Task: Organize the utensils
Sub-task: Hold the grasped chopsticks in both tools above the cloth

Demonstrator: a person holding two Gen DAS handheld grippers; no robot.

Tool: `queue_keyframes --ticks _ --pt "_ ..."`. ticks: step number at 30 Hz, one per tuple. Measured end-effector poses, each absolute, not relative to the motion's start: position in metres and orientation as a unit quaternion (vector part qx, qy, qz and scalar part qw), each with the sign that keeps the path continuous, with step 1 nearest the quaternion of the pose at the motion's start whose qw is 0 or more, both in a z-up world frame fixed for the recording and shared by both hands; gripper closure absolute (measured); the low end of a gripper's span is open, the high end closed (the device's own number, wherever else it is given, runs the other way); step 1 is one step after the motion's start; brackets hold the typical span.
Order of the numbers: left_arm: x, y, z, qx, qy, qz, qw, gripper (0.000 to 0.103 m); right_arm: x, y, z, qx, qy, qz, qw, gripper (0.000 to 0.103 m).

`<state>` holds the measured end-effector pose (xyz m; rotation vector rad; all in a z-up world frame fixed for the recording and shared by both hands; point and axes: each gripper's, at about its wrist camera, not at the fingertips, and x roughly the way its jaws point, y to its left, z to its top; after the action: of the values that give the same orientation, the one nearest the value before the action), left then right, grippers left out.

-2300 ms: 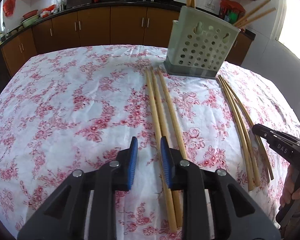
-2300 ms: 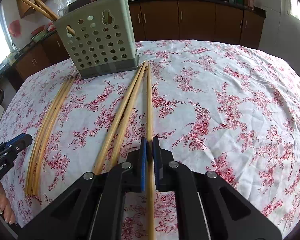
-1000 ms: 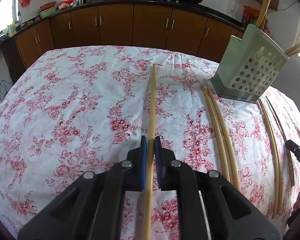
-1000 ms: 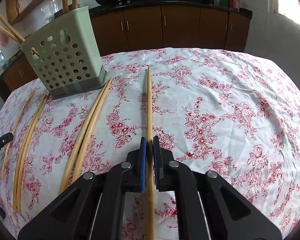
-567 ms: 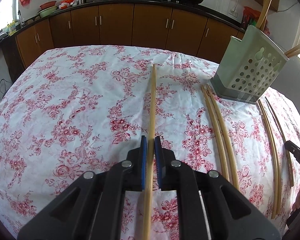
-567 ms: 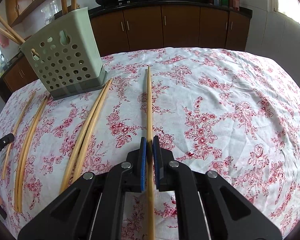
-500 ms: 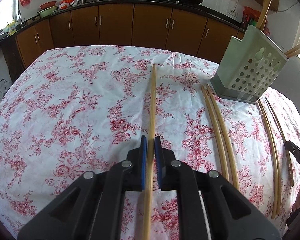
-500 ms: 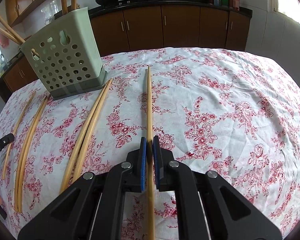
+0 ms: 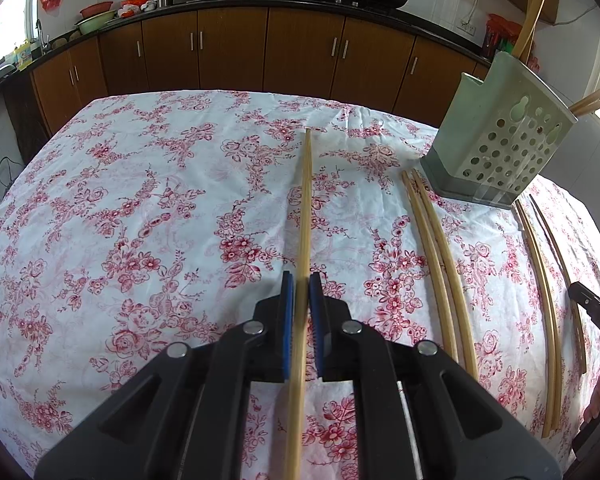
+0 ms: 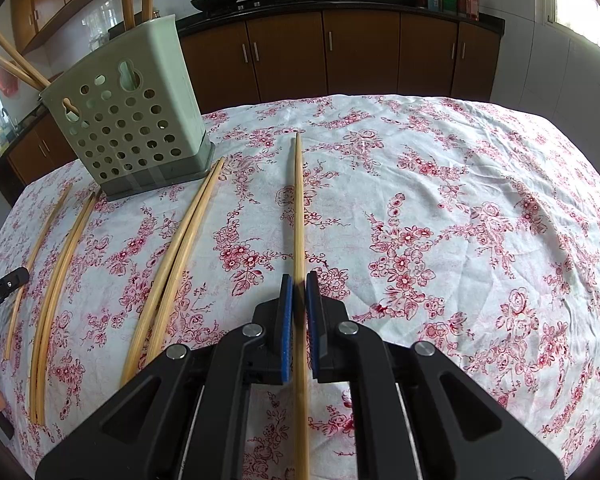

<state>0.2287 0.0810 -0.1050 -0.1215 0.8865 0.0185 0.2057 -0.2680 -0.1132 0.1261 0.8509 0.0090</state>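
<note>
Counter [image 10: 500,200] carries the holder [image 10: 132,136], four chopsticks in it already. On the cloth we count five loose: a pair [image 10: 172,256] beside the holder, three [image 10: 56,264] farther out. Both our grippers, left [image 9: 299,284] and right [image 10: 296,284], have fingers closed on one chopstick [image 10: 299,208] each, tips forward.

Six chopsticks [image 10: 299,216] lie loose — four more stand in one perforated holder [image 10: 128,128]
</note>
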Motion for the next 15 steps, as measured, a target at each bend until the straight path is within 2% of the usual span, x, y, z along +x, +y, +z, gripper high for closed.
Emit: queue_keyframes --ticks 15 --pt "0.2288 0.0809 -0.105 -0.059 0.428 0.009 0.902 0.091 0.2075 -0.2658 -0.1135 0.063 0.413 0.005 0.909 0.095"
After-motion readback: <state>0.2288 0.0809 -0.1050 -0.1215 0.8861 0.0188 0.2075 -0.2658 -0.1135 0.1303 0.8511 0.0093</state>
